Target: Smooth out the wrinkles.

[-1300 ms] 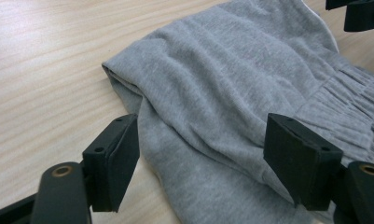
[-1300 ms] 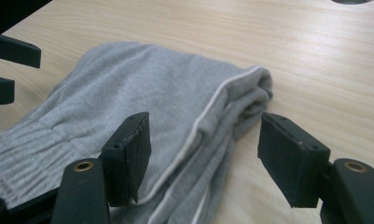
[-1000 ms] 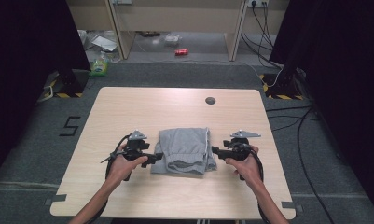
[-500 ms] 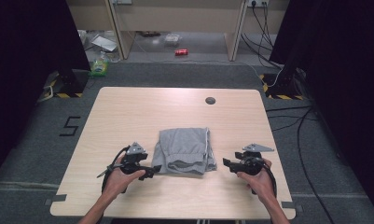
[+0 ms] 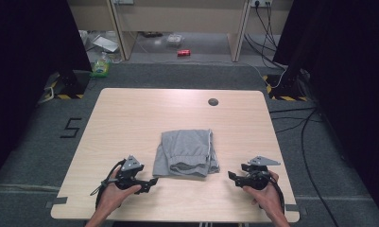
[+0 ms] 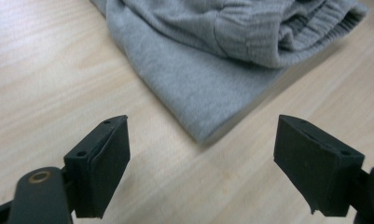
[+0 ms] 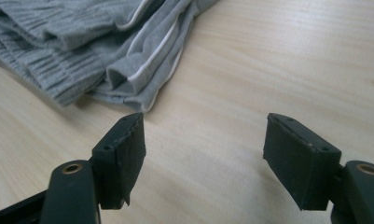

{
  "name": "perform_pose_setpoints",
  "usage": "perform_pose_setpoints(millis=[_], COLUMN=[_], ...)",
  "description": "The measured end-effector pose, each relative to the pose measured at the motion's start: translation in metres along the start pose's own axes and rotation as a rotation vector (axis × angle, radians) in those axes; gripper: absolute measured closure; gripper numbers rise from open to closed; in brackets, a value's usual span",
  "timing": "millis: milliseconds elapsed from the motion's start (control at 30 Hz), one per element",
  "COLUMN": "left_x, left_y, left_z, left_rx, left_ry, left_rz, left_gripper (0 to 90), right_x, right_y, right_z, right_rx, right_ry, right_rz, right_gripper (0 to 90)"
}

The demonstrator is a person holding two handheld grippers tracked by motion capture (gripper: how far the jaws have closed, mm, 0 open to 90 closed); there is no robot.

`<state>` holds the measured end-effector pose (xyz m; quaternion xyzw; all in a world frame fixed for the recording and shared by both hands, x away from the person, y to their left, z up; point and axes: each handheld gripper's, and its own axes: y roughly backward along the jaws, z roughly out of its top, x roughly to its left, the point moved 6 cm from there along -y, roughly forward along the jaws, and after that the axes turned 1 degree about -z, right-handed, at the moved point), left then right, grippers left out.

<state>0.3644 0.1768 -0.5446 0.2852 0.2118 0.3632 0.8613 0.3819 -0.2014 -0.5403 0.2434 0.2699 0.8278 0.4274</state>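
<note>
A: Where does the folded grey garment lie?

B: Flat on the wooden table, near the middle and a little toward the person's edge. Its ribbed band faces the near side, with the fold stacked above it.

A: And the left gripper?

B: It sits low by the near edge, just left of the garment's near-left corner and apart from it. In the left gripper view its jaws stand wide, nothing between them but bare wood, and the cloth's corner points down toward the gap without reaching it.

A: The right gripper?

B: On the other side, near the garment's near-right corner, with a strip of table between them. Its jaws are also spread wide and empty. In the right gripper view the layered hem with a thin white edge lies up and to the left, just beyond the left jaw and not touching it.

A: So the cloth lies between the two tools?

B: Yes, between them and slightly farther from the person; both point inward at it.
</note>
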Motion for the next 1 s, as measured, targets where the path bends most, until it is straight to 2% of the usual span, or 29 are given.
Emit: perform_pose_setpoints(millis=[200, 333, 400, 467, 567, 1000], left_x=[-0.003, -0.001, 0.0, 0.001, 0.001, 0.001], left_y=[-0.003, 0.002, 0.004, 0.004, 0.003, 0.002], left_z=[-0.016, -0.022, -0.025, -0.027, -0.027, -0.027], left_rx=[0.034, 0.043, 0.038, 0.017, 0.012, 0.012], left_ry=[-0.036, -0.067, -0.092, -0.093, -0.089, -0.089], left_rz=[0.02, 0.057, 0.078, 0.078, 0.083, 0.081], left_gripper=[17.2, 16.5, 15.5, 14.1, 12.9, 12.3], right_x=[0.002, 0.002, 0.0, -0.002, -0.002, -0.003], right_y=[0.005, 0.006, 0.007, 0.006, 0.004, 0.001], right_z=[-0.01, -0.015, -0.015, -0.015, -0.019, -0.02], right_rx=[0.015, 0.036, 0.034, 0.047, 0.076, 0.086], right_ry=[0.03, 0.035, 0.057, 0.08, 0.076, 0.132], right_rz=[-0.026, -0.047, -0.075, -0.099, -0.104, -0.13], right_gripper=[27.0, 25.6, 25.0, 23.7, 22.3, 17.9])
